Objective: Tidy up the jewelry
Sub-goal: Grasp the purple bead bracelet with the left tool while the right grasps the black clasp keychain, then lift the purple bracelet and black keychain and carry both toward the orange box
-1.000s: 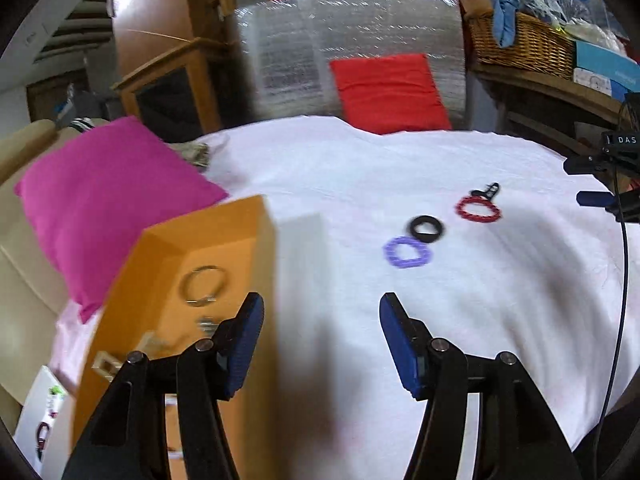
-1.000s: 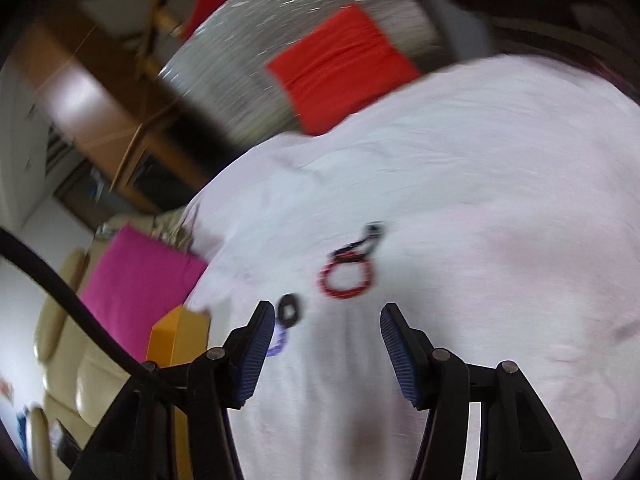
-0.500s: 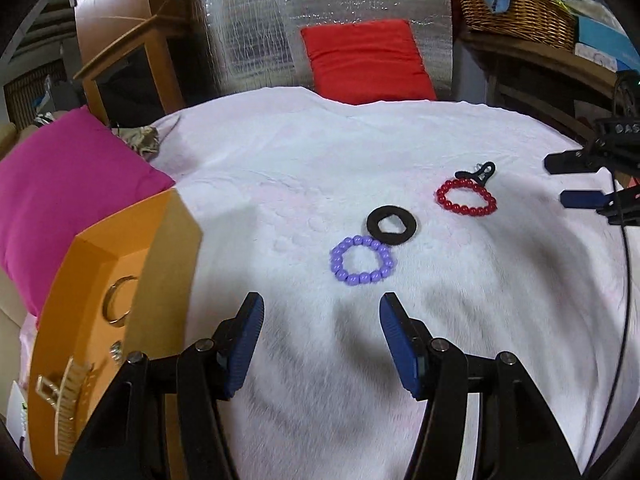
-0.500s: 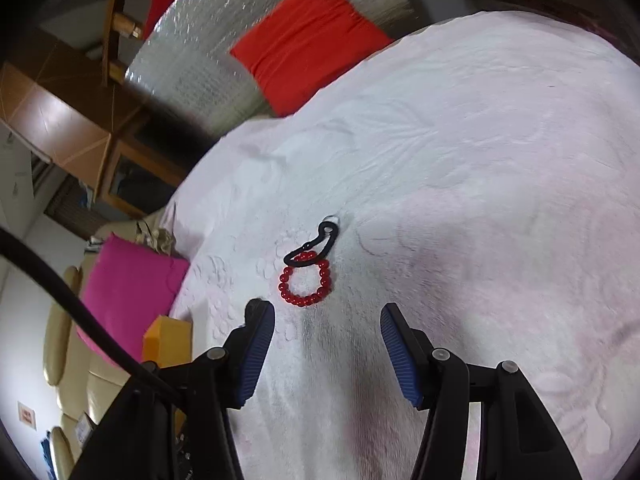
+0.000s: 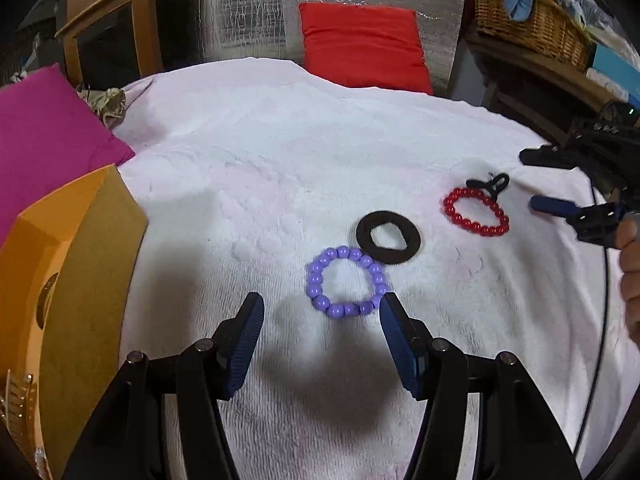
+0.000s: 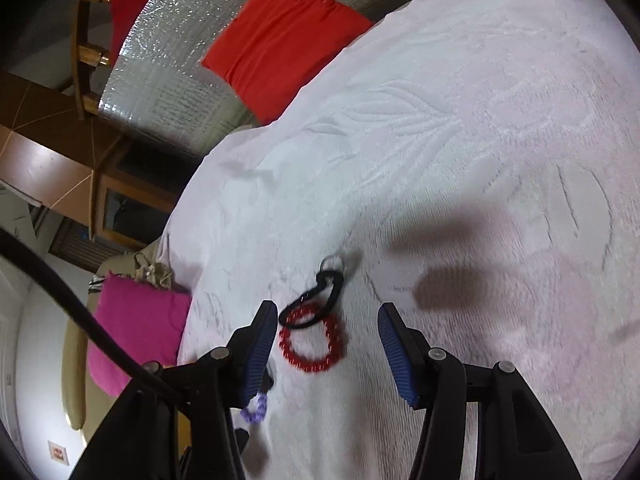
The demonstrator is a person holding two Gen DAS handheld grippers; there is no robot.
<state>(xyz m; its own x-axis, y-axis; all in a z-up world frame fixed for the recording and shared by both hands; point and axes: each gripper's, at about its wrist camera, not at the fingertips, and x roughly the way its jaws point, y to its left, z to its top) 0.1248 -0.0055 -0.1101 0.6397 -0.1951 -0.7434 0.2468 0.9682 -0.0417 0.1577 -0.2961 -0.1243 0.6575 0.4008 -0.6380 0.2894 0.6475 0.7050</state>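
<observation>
1. The white cover (image 5: 360, 140) over the desk is seen as terry-like cloth, matt, with a raised pattern.
2. The purple bead bracelet (image 5: 346, 282) and red bead bracelet (image 5: 476, 210) are made of glossy, smooth beads.
3. The black ring (image 5: 389, 237) looks matt and soft.
4. The orange box (image 5: 76, 264) appears as matt cardboard.
5. The basket (image 5: 532, 20) is woven wicker.
6. The backing sheet (image 5: 248, 12) is shiny, crinkled foil.
7. The red cushion (image 5: 360, 44) and pink cushion (image 5: 48, 128) are matt cloth.

Dim indoor light, soft shadows on white towel (image 5: 320, 152), fisheye-bent dark corners, right view motion-blurred
</observation>
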